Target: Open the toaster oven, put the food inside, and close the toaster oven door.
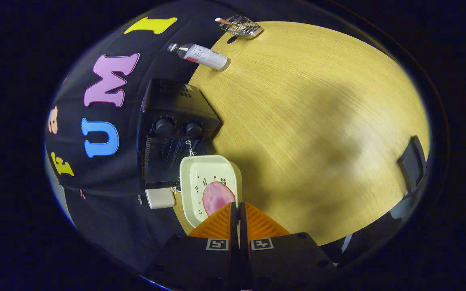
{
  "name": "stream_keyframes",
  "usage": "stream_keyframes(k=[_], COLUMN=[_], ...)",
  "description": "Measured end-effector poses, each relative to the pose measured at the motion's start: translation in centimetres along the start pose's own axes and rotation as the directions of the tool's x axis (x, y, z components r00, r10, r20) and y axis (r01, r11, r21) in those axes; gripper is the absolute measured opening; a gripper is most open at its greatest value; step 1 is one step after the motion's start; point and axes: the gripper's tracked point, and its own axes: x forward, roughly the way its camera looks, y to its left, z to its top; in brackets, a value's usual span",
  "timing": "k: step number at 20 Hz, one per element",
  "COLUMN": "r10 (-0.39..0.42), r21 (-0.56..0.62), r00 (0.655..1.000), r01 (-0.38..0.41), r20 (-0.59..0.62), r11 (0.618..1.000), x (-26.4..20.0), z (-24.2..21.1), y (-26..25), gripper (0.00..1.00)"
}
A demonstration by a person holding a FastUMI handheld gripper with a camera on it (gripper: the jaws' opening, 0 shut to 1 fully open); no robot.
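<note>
Gripper view: the gripper (239, 210) has its two fingers pinched on the near rim of one cream plate (200, 171), gripping it. One pink slice of food (216, 197) lies in the plate, just ahead of the fingertips. Beyond the plate stands one black toaster oven (168, 121), its door seemingly open, though that is hard to judge. Past the oven, on the wooden table (297, 121), lie one bottle (202, 55) and one wire rack (243, 27).
</note>
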Motion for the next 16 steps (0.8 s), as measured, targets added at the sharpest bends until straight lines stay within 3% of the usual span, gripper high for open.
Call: stream_keyframes(k=[10,16], r10=[-0.010,-0.071], r21=[0.281,0.415], r00=[0.979,0.950], r01=[-0.049,-0.066], r20=[0.204,0.305], r11=[0.958,0.907], x=[7.9,13.4], z=[-6.0,-4.6], y=[10.8,14.3], gripper=[0.05,0.05])
